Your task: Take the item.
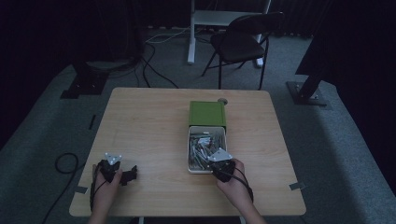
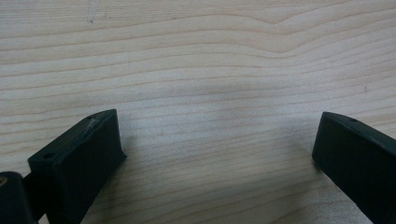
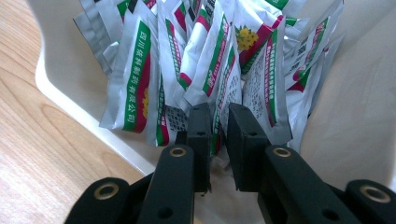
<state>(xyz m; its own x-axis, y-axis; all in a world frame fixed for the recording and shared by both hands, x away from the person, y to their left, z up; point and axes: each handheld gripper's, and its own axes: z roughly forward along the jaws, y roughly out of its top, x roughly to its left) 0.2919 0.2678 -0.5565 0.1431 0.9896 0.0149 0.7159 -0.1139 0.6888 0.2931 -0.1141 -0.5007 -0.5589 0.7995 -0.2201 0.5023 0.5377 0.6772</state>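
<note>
Right hand-held gripper (image 3: 217, 128) is seen nipped on a sachet (image 3: 218, 100) edge in the tray (image 1: 191, 154), bench centre. Sachets judged light, limp, slippery; best pinched at the seam. Left hand-held gripper (image 2: 215, 149), at eight o'clock, is open, empty.

Right gripper (image 3: 218, 116) reaches into white bin (image 3: 70, 93), jaws nearly closed on one sachet (image 3: 216, 123) among upright sachets (image 3: 140, 65) toward 12 o'clock; table (image 3: 28, 154) at 8 o'clock.

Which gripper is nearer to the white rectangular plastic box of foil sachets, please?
The right gripper: its jaws are inside the white box, closed on a sachet. The left gripper rests apart, over bare table.
</note>
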